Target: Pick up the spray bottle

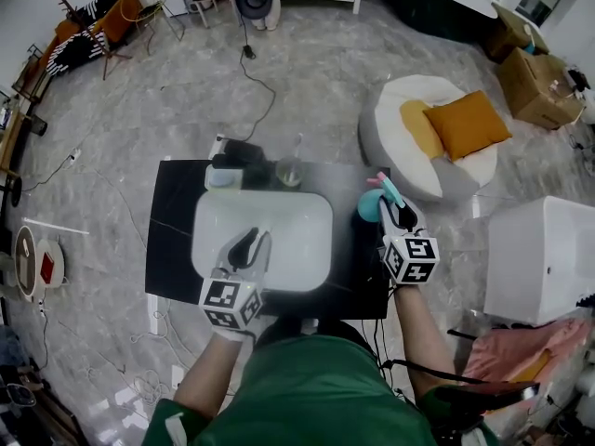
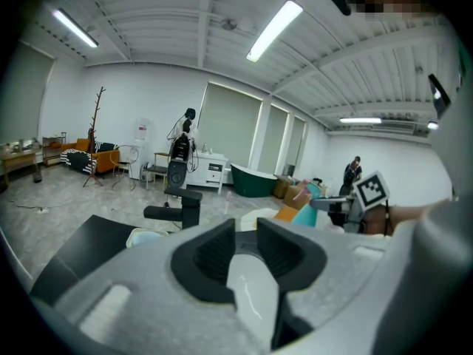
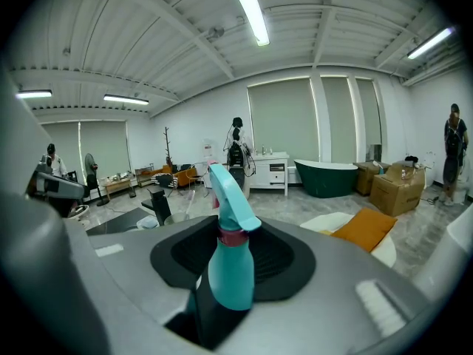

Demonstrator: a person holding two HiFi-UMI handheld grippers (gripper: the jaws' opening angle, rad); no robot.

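Right gripper [image 1: 399,214] clamped on teal spray bottle [image 3: 229,276] — opaque, contents unreadable. Left gripper [image 2: 246,231] jaws slightly apart, empty — over white basin [image 1: 307,214]

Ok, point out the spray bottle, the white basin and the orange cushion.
spray bottle [image 3: 230,272], right gripper view, teal body.
white basin [image 1: 302,235], head view, bare bowl.
orange cushion [image 1: 468,124], head view, its middle.

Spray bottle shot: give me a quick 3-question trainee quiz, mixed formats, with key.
1. True or false: the left claw holds the spray bottle.
2. In the head view, the left claw hangs over which? A) white basin B) orange cushion C) cardboard box
3. Fill in: the spray bottle's body is ___ in colour.
Key: 1 false, it sits clamped in the right claw; the left claw is empty. 2 A. 3 teal.
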